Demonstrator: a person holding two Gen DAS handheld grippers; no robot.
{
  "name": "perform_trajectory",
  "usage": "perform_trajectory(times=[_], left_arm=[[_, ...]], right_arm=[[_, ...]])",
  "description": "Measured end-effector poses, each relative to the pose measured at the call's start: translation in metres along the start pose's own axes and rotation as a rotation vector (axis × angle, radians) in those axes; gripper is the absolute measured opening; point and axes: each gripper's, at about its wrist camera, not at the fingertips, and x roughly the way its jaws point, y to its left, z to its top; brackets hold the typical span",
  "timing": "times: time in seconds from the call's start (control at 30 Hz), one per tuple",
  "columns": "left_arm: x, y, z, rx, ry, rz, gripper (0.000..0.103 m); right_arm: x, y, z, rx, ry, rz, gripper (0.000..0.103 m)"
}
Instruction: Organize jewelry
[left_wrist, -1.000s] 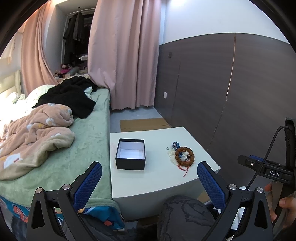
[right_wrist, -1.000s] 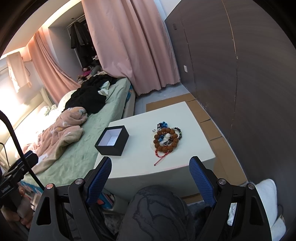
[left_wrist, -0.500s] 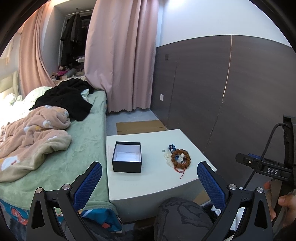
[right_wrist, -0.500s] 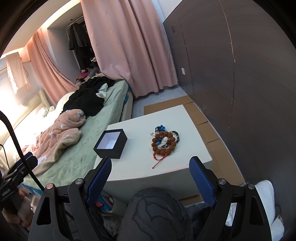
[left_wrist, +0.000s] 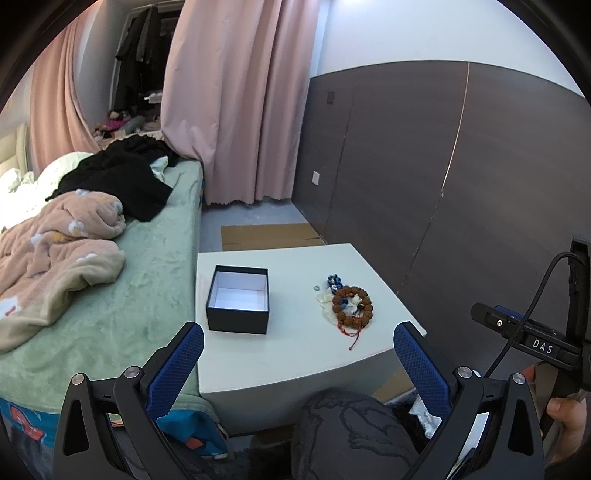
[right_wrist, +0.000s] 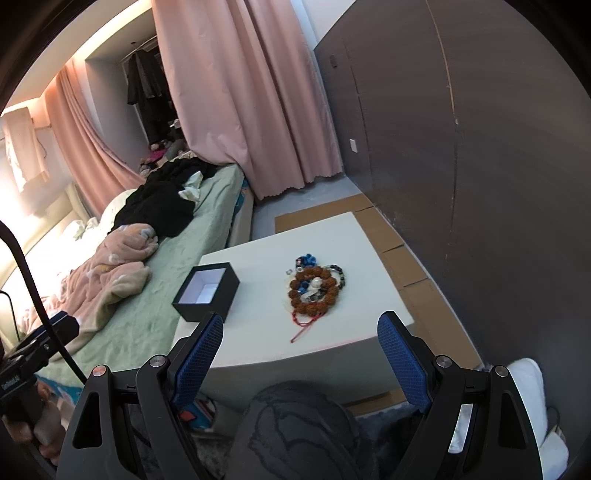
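An open black box (left_wrist: 238, 299) with a white inside stands on the left part of a small white table (left_wrist: 288, 354); it also shows in the right wrist view (right_wrist: 207, 291). A pile of jewelry lies to its right: a brown bead bracelet (left_wrist: 351, 306) (right_wrist: 314, 290) with a red cord, blue beads (left_wrist: 334, 281) and a small ring (left_wrist: 316, 288). My left gripper (left_wrist: 297, 350) is open and empty, held back from the table's near edge. My right gripper (right_wrist: 300, 345) is open and empty, also short of the table.
A bed (left_wrist: 110, 295) with a green sheet, a pink blanket and black clothes runs along the table's left side. A dark panelled wall (left_wrist: 443, 184) stands to the right. Cardboard (right_wrist: 399, 243) lies on the floor. My knee (right_wrist: 295, 424) is below the grippers.
Both grippers have drawn slightly nearer the table, so the box and jewelry look larger. Both stay open. Nothing on the table has moved.
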Motion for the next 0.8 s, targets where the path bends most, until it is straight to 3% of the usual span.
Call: perform_trajectory(times=[0.2,0.4,0.67,0.8], left_arm=[[0.021,-0.006,0.001,0.012,0.026,-0.033,0.102],[0.051,-0.011,0.004,0.007,0.079,-0.071,0.095],[0.099,-0.023,0.011,0.012,0.167,-0.132,0.073],[0.124,-0.031,0.013,0.02,0.208,-0.158,0.067]], right_arm=[[0.007,-0.022,-0.003,0.064,-0.006,-0.006,0.086],[0.026,-0.036,-0.003,0.088,0.016,0.002,0.086],[0.054,-0.058,-0.006,0.135,0.054,0.013,0.084],[0.063,-0.072,-0.009,0.165,0.062,0.022,0.079]])
